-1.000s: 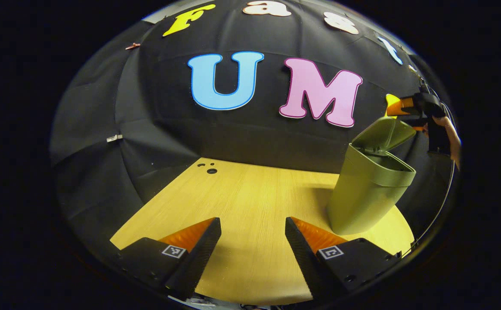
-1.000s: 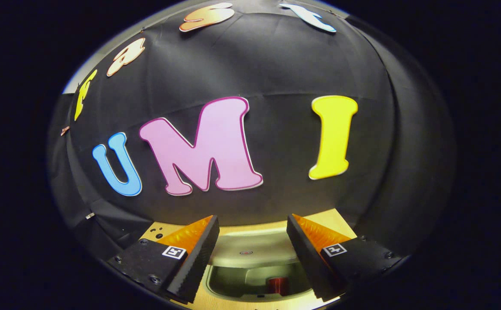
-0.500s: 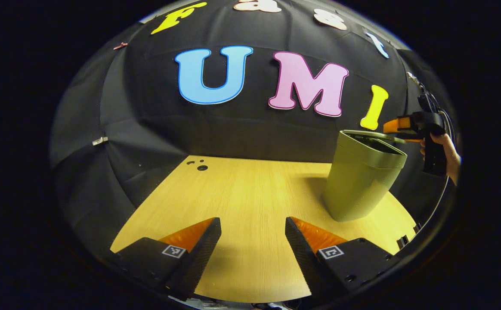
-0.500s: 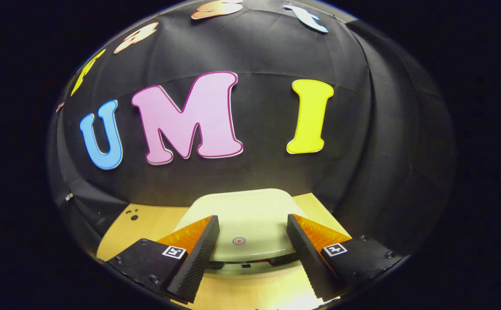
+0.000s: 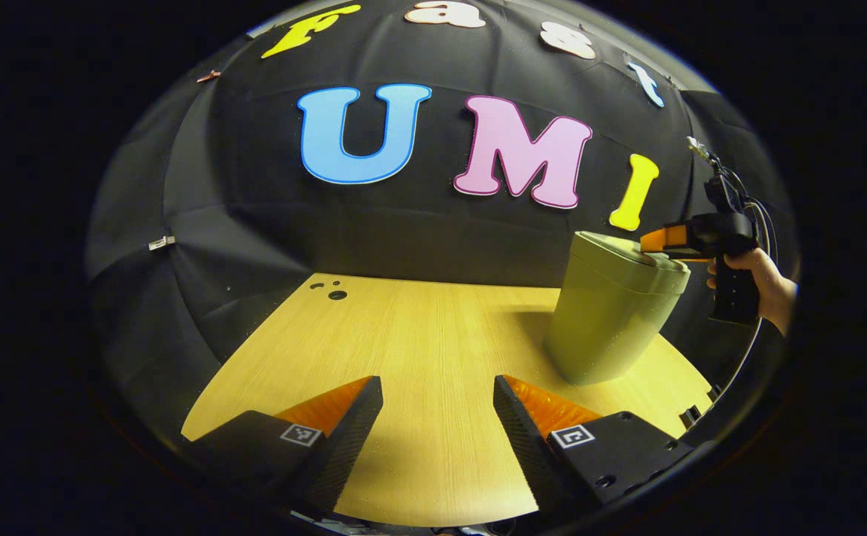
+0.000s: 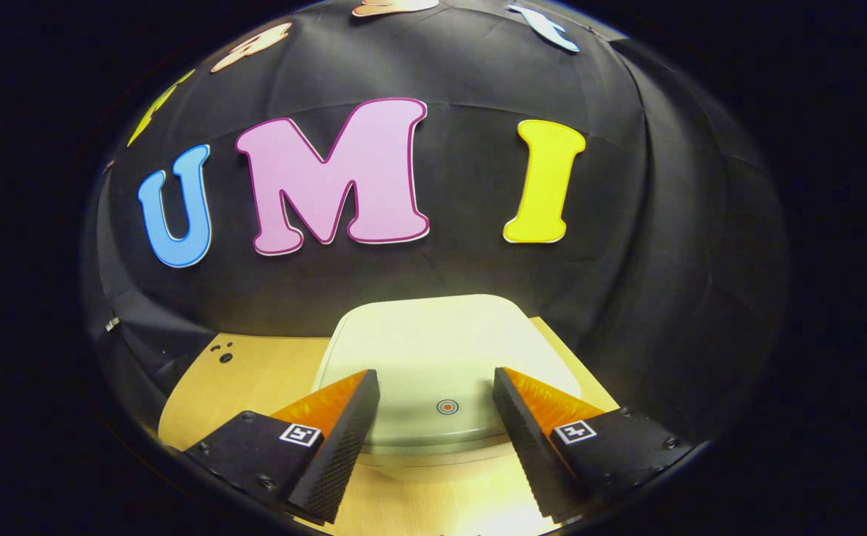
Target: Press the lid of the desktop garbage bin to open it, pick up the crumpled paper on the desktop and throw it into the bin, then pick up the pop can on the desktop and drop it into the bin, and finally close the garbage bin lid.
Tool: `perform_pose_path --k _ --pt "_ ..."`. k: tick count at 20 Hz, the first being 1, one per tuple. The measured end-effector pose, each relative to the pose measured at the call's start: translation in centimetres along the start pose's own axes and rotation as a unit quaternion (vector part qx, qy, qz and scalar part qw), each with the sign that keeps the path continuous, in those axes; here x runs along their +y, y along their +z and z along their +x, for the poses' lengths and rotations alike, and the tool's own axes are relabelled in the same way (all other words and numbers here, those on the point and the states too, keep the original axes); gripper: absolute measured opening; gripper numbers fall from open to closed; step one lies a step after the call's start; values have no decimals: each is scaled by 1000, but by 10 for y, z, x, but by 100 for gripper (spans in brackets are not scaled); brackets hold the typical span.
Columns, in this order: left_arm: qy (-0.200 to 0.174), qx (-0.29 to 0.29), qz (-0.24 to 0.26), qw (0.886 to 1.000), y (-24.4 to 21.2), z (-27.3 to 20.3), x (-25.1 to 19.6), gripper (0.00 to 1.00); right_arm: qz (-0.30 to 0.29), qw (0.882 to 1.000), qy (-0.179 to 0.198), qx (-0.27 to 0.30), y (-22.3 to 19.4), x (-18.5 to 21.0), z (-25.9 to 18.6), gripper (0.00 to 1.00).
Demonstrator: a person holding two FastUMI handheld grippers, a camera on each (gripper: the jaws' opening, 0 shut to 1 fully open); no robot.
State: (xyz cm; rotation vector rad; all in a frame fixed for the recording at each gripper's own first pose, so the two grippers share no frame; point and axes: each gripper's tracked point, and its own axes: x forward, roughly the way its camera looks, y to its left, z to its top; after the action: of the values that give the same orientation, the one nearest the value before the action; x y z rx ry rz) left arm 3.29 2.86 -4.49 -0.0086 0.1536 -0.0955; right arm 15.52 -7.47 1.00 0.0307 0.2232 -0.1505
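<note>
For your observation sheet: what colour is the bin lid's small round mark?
Red, a ringed dot on the lid; right gripper view shows it best.

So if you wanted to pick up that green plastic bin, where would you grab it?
Probably around the green plastic bin body's narrow width, just under the shut lid, coming in level from the front. It stands upright and widens upward, so the open right gripper would catch beneath the rim.

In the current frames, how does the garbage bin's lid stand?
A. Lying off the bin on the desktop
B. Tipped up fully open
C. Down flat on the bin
C: the lid lies flat across the bin, with the right gripper spread open just above its near edge.
</note>
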Motion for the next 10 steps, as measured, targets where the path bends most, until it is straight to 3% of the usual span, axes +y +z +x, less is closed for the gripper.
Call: perform_pose_path --k 10 --pt "0 11 -9 1000 -6 7 1 96 -8 1000 12 -25 2 1 -6 98"
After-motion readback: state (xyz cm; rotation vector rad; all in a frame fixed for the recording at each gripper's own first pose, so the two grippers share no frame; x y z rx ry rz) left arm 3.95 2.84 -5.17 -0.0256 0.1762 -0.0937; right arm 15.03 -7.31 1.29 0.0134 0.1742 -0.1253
